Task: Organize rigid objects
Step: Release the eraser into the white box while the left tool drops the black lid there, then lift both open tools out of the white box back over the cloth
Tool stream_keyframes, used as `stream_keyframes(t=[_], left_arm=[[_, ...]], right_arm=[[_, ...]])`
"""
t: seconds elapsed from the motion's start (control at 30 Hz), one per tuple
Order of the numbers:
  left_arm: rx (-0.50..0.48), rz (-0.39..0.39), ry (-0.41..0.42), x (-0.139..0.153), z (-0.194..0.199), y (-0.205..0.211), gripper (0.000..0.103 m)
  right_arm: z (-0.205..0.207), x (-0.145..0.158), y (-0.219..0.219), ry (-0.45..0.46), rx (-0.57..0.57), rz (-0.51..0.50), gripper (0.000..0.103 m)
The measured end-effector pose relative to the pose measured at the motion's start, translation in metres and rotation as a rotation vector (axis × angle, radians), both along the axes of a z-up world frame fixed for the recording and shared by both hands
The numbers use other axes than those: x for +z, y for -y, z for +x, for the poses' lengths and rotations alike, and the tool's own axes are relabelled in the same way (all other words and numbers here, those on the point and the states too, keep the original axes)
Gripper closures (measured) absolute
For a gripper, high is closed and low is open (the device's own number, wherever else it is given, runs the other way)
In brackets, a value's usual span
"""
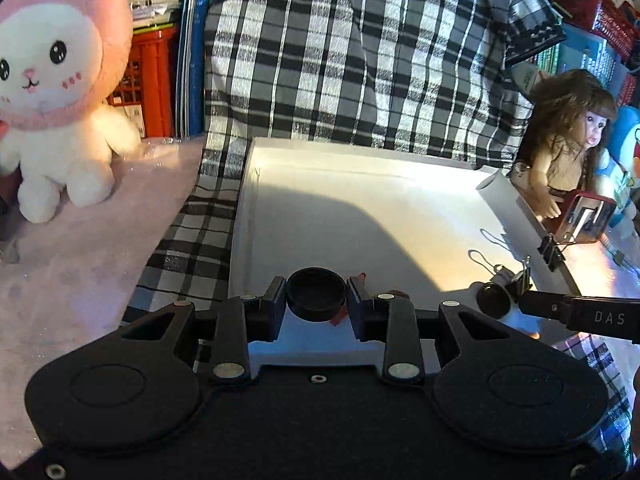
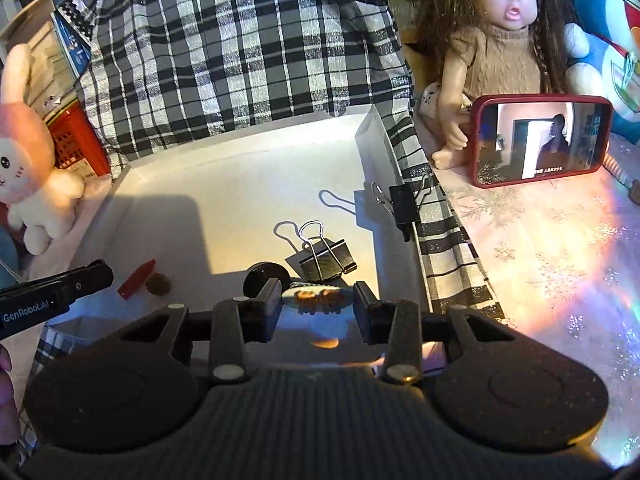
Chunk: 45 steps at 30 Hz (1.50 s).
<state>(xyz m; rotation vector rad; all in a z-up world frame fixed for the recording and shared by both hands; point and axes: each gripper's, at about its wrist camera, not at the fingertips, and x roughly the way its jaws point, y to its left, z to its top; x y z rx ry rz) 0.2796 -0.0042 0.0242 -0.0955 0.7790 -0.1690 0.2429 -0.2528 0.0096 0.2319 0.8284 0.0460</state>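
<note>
Left wrist view: left gripper [image 1: 316, 298] pinching a round black cap [image 1: 316, 294] between its fingers [image 1: 276, 300], jaws narrowed onto its sides. Pitched down over the near edge of a white tray [image 1: 360, 216], cap held just above the tray floor. Off to the right, tip of the right gripper [image 1: 500, 302] near a black binder clip [image 1: 516, 278]; a second binder clip [image 1: 552, 250] clamped on the tray's right wall.

Right wrist view: right gripper [image 2: 317, 300] closed on a small oval piece with an orange print [image 2: 318, 300], pads [image 2: 362, 304] pressed to both ends. Angled down over the tray [image 2: 224, 184], near edge. Just beyond the fingertips, a black disc [image 2: 264, 278] and the binder clip [image 2: 326, 258] lying on the tray floor; to the left, a red chip [image 2: 136, 280] and a brown coin-like disc [image 2: 159, 283] touching it, beside the left gripper's tip [image 2: 96, 276].
</note>
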Motion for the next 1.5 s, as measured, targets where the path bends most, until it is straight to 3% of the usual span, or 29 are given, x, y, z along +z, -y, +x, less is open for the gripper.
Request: stream_keyframes(t=[0.7,0.87,0.93,1.0,1.5], left_arm=[[0.017,-0.015,-0.013,-0.013,0.013,0.005,0.072],[0.004,0.005,-0.009,-0.013,0.012,0.009,0.064],[0.005,0.018,-0.002,-0.012,0.010,0.010,0.054],[0.003,0.025,0.013,-0.010,0.007,0.010,0.050],[-0.025,0.038,0.114,0.020,-0.040,0.000,0.029]], right_arm=[[0.021,-0.004,0.009,0.006,-0.032,-0.016,0.059],[0.020,-0.003,0.008,0.007,-0.016,0.001,0.056],[0.019,-0.002,0.007,0.007,-0.013,0.008,0.055],[0.018,-0.001,0.007,0.010,-0.013,0.018,0.043],[-0.021,0.020,0.003,0.083,0.031,0.002,0.039]])
